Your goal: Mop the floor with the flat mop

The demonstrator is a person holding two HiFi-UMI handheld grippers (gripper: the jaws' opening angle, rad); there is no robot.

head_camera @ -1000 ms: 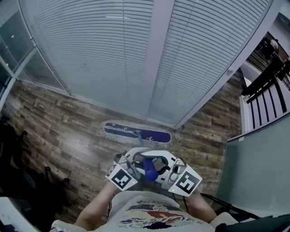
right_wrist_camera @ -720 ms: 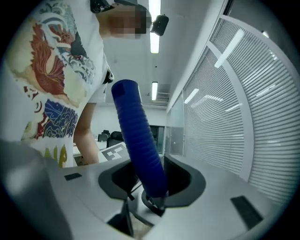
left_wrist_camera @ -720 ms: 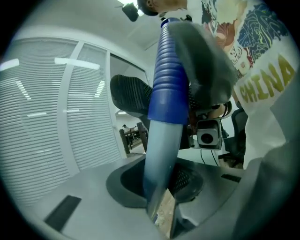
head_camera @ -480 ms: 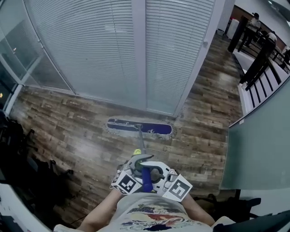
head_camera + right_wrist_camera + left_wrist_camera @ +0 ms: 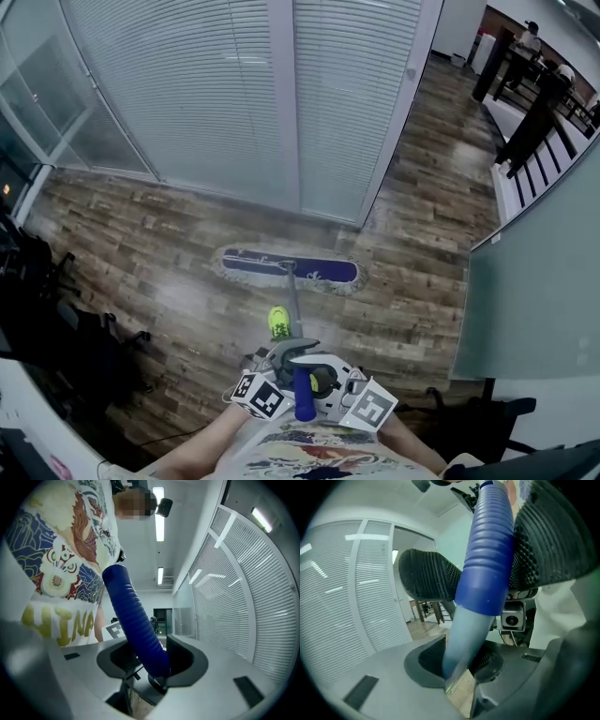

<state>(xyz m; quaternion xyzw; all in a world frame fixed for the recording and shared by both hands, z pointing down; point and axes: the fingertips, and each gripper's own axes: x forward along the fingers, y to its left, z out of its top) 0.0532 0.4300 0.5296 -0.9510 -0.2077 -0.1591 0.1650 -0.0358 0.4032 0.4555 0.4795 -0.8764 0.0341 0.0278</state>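
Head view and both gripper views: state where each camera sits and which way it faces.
Head view: on the head, steeply down at floor, mop head; arms, shirt, left gripper, right gripper show.
Left gripper view: on that gripper, toward blinds; jaws shut on the handle.
Right gripper view: faces back at the shirt; jaws, just opening, flank the handle.
All share the handle.

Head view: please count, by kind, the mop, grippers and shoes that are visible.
Flat mop: 1
Grippers: 2 (left gripper; right gripper, jaws just opening around the blue grip)
Yellow-green shoe: 1
Total: 4
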